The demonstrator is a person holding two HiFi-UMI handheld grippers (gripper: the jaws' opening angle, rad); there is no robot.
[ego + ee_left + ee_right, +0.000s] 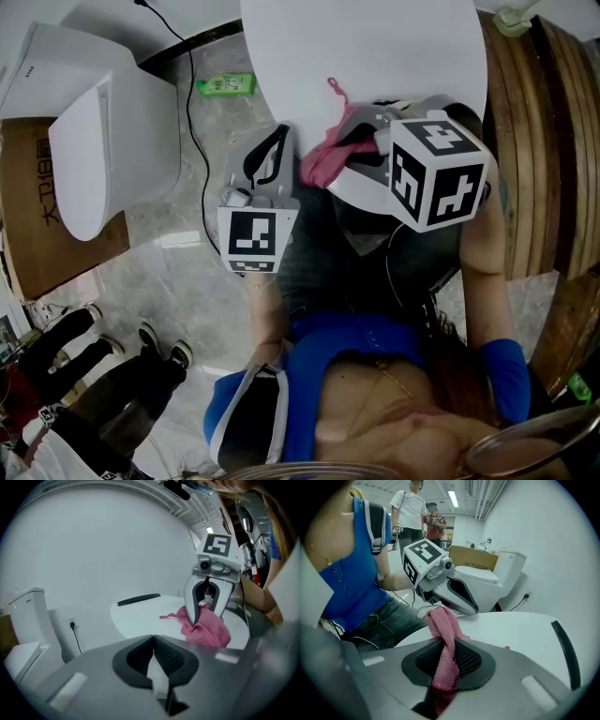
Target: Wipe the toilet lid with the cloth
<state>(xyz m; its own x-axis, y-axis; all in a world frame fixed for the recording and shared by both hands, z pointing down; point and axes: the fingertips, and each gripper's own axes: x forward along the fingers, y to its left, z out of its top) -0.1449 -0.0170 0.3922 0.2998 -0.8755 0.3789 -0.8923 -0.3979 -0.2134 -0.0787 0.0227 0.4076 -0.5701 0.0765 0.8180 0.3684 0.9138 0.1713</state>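
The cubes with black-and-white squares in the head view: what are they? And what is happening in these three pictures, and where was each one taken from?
There is no robot here. A person in a blue top holds a two-jaw hand tool in each hand, and the patterned cubes are parts of those tools. The head view comes from a camera on the person's head, looking down. The other two views come from cameras that ride on each tool and look along its jaws. The right gripper is clamped on a pink cloth, which lies on a white oval surface, apparently the toilet lid. The left gripper has its jaws together and holds nothing. A second toilet stands off to the person's left, beside a cardboard box.
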